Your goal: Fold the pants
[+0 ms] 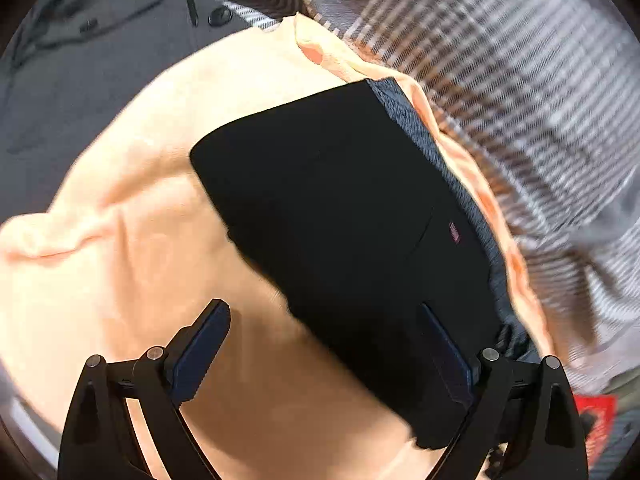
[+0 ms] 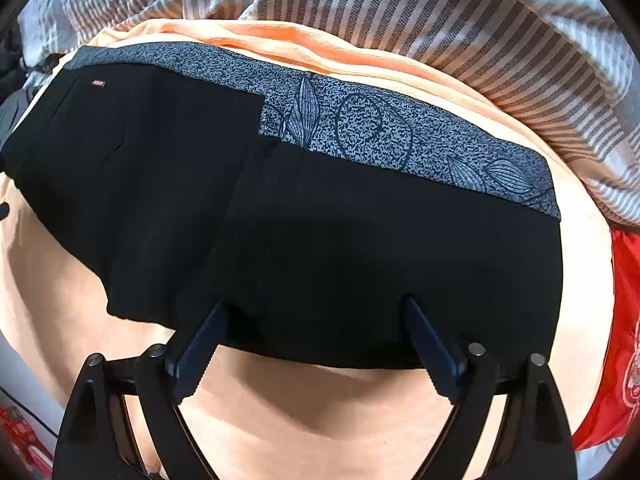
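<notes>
The black pants (image 1: pixel 340 208) lie folded into a compact rectangle on a peach cloth (image 1: pixel 120 220), with a grey leaf-patterned waistband (image 2: pixel 380 132) along the far edge and a small red tag (image 2: pixel 98 83). My left gripper (image 1: pixel 326 320) is open above the near corner of the pants, holding nothing. My right gripper (image 2: pixel 314 312) is open over the near edge of the pants (image 2: pixel 320 240), its fingertips (image 2: pixel 216 316) at the fabric edge, gripping nothing.
A grey and white striped blanket (image 2: pixel 460 32) lies behind the peach cloth (image 2: pixel 320 408). A grey coat with buttons (image 1: pixel 100 60) lies at the far left. A red cloth (image 2: pixel 624 340) sits at the right edge.
</notes>
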Demonstrator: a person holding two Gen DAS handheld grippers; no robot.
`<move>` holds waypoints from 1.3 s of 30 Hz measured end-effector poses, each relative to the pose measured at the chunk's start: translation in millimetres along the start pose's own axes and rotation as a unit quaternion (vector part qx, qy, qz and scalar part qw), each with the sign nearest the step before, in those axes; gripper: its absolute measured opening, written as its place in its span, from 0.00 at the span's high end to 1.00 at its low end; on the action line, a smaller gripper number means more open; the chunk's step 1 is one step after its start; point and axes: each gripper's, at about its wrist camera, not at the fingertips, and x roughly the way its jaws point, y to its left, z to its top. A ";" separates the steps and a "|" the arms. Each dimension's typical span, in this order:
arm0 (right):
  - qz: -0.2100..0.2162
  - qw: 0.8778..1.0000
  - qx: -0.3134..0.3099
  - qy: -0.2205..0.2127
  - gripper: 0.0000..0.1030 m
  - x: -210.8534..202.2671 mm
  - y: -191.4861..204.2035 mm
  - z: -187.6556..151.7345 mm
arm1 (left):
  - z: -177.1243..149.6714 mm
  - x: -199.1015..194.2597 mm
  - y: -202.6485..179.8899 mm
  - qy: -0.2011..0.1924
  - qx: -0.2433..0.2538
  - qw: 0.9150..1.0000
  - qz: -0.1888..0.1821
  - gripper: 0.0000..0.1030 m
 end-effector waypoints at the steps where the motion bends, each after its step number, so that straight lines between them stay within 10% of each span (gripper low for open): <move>1: 0.000 1.000 0.001 0.000 0.09 1.1 0.5 0.2 | 2.1 1.3 2.6 -0.002 -0.004 1.000 -0.010 0.08; 16: 0.000 1.000 -0.003 -0.005 0.08 7.9 2.6 8.1 | 20.5 22.5 -4.5 -0.012 0.000 0.990 -0.139 0.08; 27: 0.003 1.000 -0.008 -0.009 0.08 2.8 1.7 4.0 | 15.4 44.9 -14.4 -0.013 0.011 0.996 -0.085 0.04; 30: 0.009 1.000 -0.008 -0.011 0.14 -9.6 0.6 7.0 | 16.7 43.3 -20.8 -0.021 0.011 0.999 -0.035 0.25; 32: 0.012 1.000 -0.011 -0.019 0.15 -23.5 1.7 11.5 | 16.7 41.0 -17.2 -0.024 0.013 1.000 0.001 0.60; 39: 0.086 0.995 -0.012 -0.043 0.15 -70.9 8.2 55.5 | 4.7 24.8 -41.7 -0.058 0.114 0.990 0.055 0.72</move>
